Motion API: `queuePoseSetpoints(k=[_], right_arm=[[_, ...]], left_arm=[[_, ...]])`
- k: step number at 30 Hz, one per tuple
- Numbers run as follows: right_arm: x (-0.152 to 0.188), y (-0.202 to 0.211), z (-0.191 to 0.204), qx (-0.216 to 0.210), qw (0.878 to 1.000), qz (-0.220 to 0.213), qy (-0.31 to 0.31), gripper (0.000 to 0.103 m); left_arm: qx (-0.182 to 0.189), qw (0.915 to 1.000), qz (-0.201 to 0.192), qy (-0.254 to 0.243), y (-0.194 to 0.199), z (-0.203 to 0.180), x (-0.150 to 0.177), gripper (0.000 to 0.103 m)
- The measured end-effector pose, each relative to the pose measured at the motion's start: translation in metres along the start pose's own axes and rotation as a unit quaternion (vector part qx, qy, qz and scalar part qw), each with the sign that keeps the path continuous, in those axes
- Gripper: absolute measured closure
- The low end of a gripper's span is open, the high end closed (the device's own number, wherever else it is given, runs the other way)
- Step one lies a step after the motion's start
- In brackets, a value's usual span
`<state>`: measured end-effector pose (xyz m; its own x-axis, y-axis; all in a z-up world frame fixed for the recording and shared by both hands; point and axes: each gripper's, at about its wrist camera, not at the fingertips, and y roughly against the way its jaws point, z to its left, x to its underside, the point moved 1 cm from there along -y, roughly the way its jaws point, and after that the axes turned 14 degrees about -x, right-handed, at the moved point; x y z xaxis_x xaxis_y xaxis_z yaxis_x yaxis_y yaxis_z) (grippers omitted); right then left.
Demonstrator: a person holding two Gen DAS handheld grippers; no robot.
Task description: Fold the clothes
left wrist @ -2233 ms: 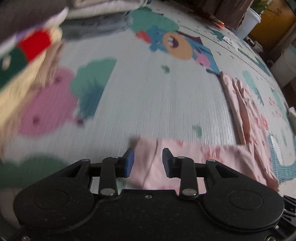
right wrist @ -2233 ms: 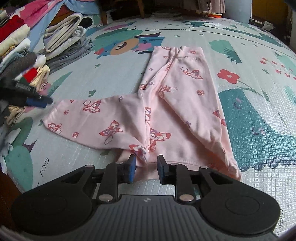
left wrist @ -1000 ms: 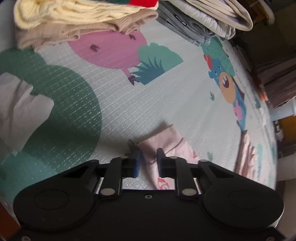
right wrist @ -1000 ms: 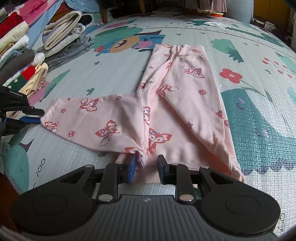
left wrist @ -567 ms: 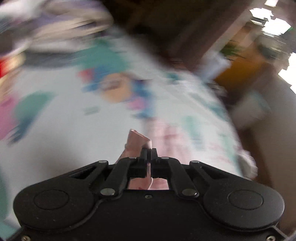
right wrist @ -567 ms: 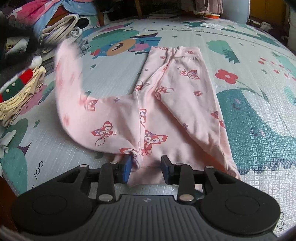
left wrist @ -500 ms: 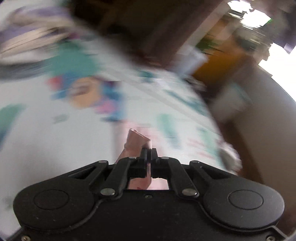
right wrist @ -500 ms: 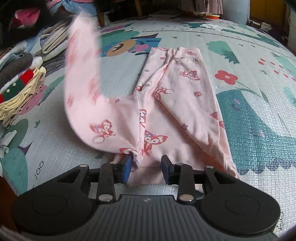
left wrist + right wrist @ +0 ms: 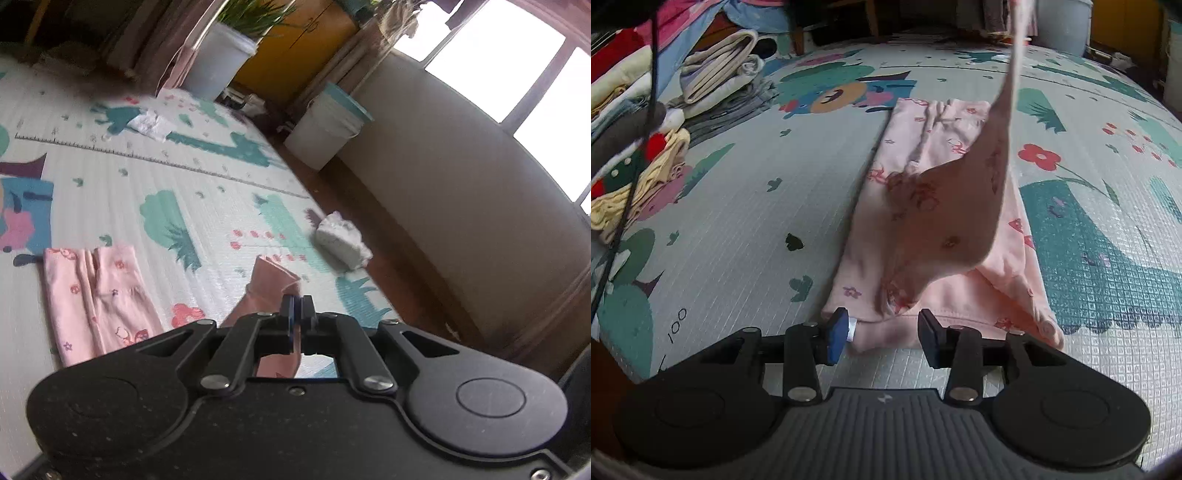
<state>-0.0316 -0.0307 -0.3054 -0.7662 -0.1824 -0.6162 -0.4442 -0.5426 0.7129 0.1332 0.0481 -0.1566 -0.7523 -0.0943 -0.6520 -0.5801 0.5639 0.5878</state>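
Observation:
A pink printed garment [image 9: 945, 173] lies on the patterned play mat [image 9: 746, 221]. My left gripper [image 9: 297, 308] is shut on the garment's sleeve cuff [image 9: 271, 282] and holds it raised above the mat. In the right wrist view the lifted sleeve [image 9: 1004, 110] hangs in an arc over the garment's body. My right gripper [image 9: 882, 332] is open, low at the garment's near hem, with the hem between its fingers. The garment's far end [image 9: 99, 291] shows flat on the mat in the left wrist view.
Stacks of folded clothes [image 9: 646, 122] sit along the mat's left side. White buckets [image 9: 325, 129] and a planter [image 9: 218, 62] stand beyond the mat's far edge. A white crumpled bundle [image 9: 341, 242] lies at the mat's edge by the wooden floor.
My left gripper closed on the sleeve cuff, lifted it and swung it to the right over the garment's body. My right gripper opened wider at the hem.

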Motion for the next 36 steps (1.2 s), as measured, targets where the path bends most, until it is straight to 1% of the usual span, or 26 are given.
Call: queuePoseSetpoints(k=[3,7,12,14,16,18,20,23,26,28,30,34,36], right_arm=[[-0.001,0.006,0.003,0.010,1.000,-0.015,0.008,0.061],[-0.004,0.011,0.012,-0.011,0.998,-0.034,0.042,0.061],[-0.012,-0.006,0.026,-0.061,0.994,-0.017,0.092,0.060],[-0.016,-0.015,0.029,-0.071,0.992,-0.003,0.102,0.053],[-0.019,-0.027,0.032,-0.080,0.991,0.020,0.108,0.051],[-0.017,-0.038,0.034,-0.076,0.989,0.049,0.113,0.050],[-0.012,-0.041,0.039,-0.060,0.988,0.059,0.126,0.050],[-0.006,-0.038,0.046,-0.038,0.989,0.060,0.133,0.050],[-0.001,-0.037,0.050,-0.033,0.988,0.060,0.139,0.045],[0.002,-0.035,0.049,-0.030,0.988,0.055,0.138,0.045],[0.004,-0.034,0.049,-0.028,0.989,0.050,0.140,0.045],[0.005,-0.036,0.051,-0.029,0.988,0.053,0.145,0.041],[0.004,-0.036,0.050,-0.031,0.989,0.050,0.135,0.041]], left_arm=[[-0.014,0.9998,0.014,0.002,-0.009,0.010,0.001,0.103],[-0.019,0.9996,0.017,-0.010,-0.008,0.014,-0.002,0.103],[-0.038,0.9984,0.017,-0.037,-0.010,0.024,-0.011,0.103],[-0.052,0.9972,0.017,-0.052,-0.014,0.030,-0.014,0.103],[-0.067,0.9958,0.016,-0.060,-0.017,0.039,-0.019,0.103],[-0.084,0.9941,0.013,-0.068,-0.023,0.049,-0.023,0.103],[-0.097,0.9928,0.013,-0.069,-0.031,0.064,-0.028,0.103],[-0.124,0.9888,0.018,-0.081,-0.044,0.085,-0.031,0.103],[-0.145,0.9851,0.023,-0.089,-0.059,0.104,-0.031,0.103],[-0.143,0.9852,0.030,-0.089,-0.068,0.115,-0.029,0.103],[-0.148,0.9836,0.035,-0.098,-0.077,0.122,-0.026,0.103],[-0.142,0.9831,0.045,-0.107,-0.091,0.129,-0.021,0.103],[-0.124,0.9858,0.040,-0.106,-0.093,0.129,-0.020,0.103]])
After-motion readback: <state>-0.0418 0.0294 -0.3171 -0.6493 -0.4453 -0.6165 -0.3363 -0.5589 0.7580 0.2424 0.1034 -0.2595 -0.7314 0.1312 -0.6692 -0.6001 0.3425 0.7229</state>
